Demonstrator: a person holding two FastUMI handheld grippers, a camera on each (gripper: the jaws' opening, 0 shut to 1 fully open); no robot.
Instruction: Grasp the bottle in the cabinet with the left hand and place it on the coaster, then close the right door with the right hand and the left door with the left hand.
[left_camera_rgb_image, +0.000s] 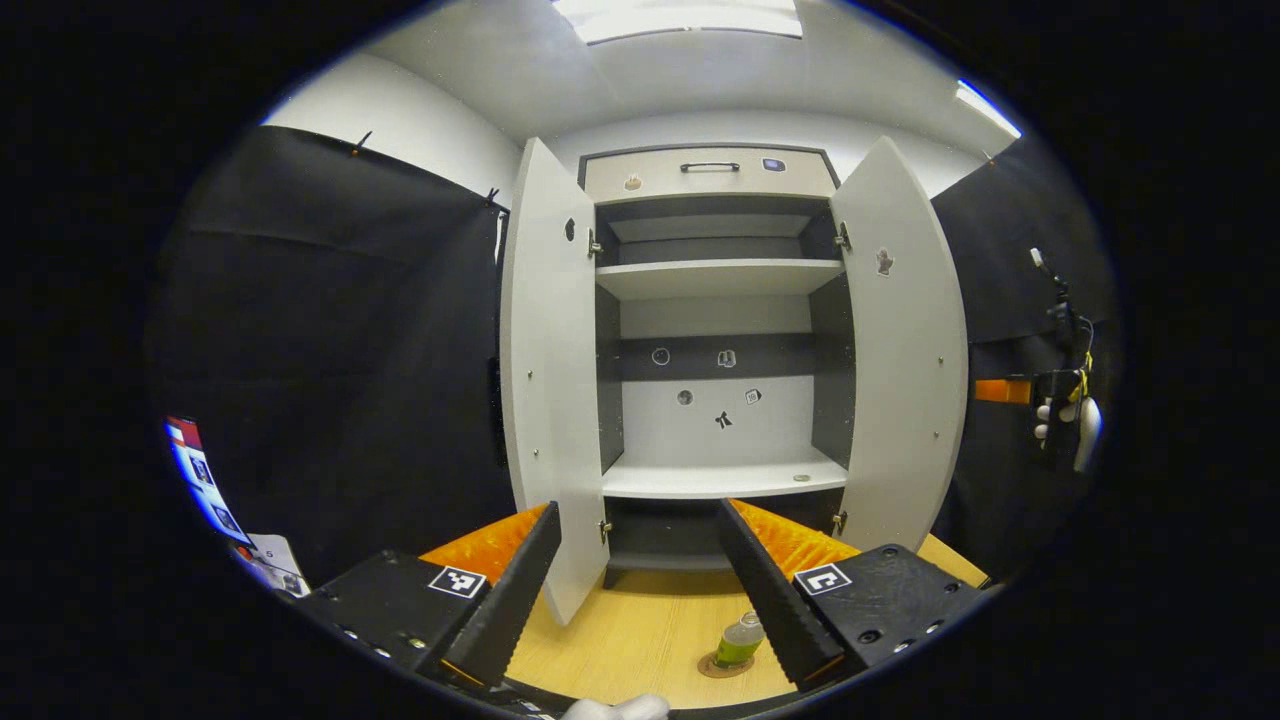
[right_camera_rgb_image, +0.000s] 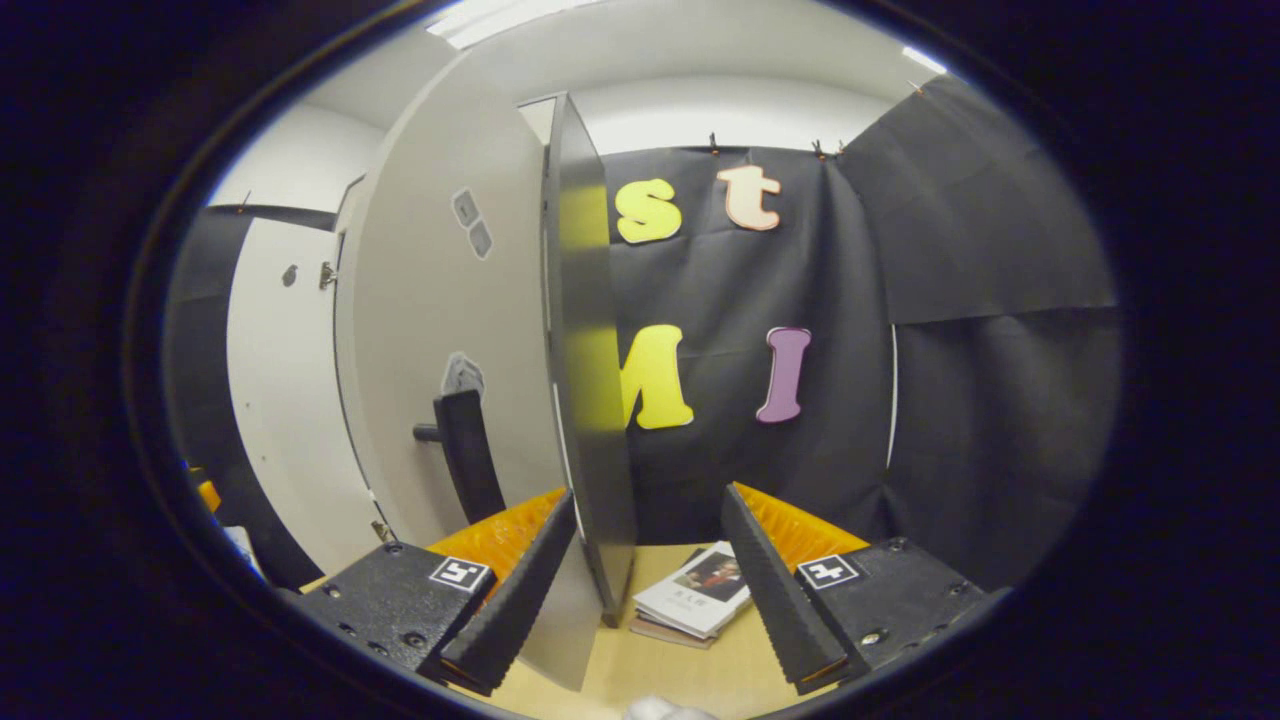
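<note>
- Left gripper view looks straight at the cabinet, which stands on the wooden counter with both doors swung open.
- The left door stands open to the left of the cabinet's opening, and the right door stands open to its right.
- Inside the cabinet, the shelves hold no bottle; a small round thing, too small to tell, lies on the lower shelf near its right end.
- The bottle, clear with a green label, stands upright on the round brown coaster on the counter in front of the cabinet, just beside the left gripper's right finger.
- The left gripper hangs in front of the cabinet with its jaws wide apart and nothing between them.
- Far to the right of the cabinet, beyond the right door, a gloved hand holds the other gripper against the black cloth.
- In the right gripper view, the right gripper has its jaws wide apart, and the edge of the cabinet's right door stands between the two fingers; whether either finger touches the door, I cannot tell.
- A dark handle juts from that door's pale face.
- A small stack of booklets lies on the counter just beyond the door's lower edge.
</note>
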